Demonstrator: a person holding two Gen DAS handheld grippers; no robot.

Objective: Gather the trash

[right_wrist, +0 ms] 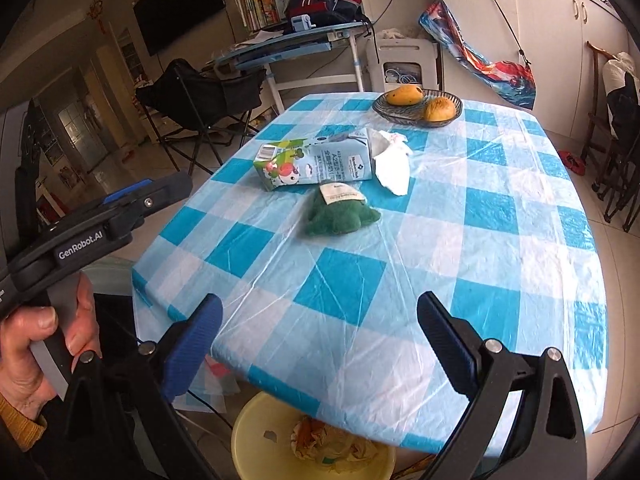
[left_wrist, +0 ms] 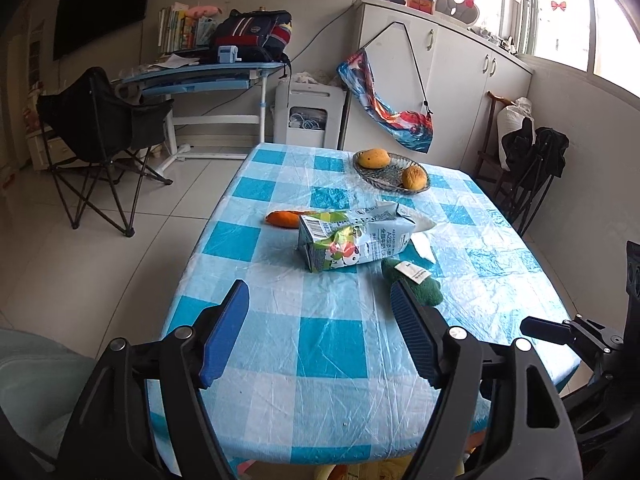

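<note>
both grippers, left (left_wrist: pixel 316 336) and right (right_wrist: pixel 320 344), hang wide with nothing between them over the near table (left_wrist: pixel 320 400) edge. beyond lie a green plush (right_wrist: pixel 340 212), then the milk carton (left_wrist: pixel 352 236) on its side, mid-table.

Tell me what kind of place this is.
Most likely a home's living and dining room: a table with a checked cloth and fruit dish, a child's study desk, and a wall television.
</note>
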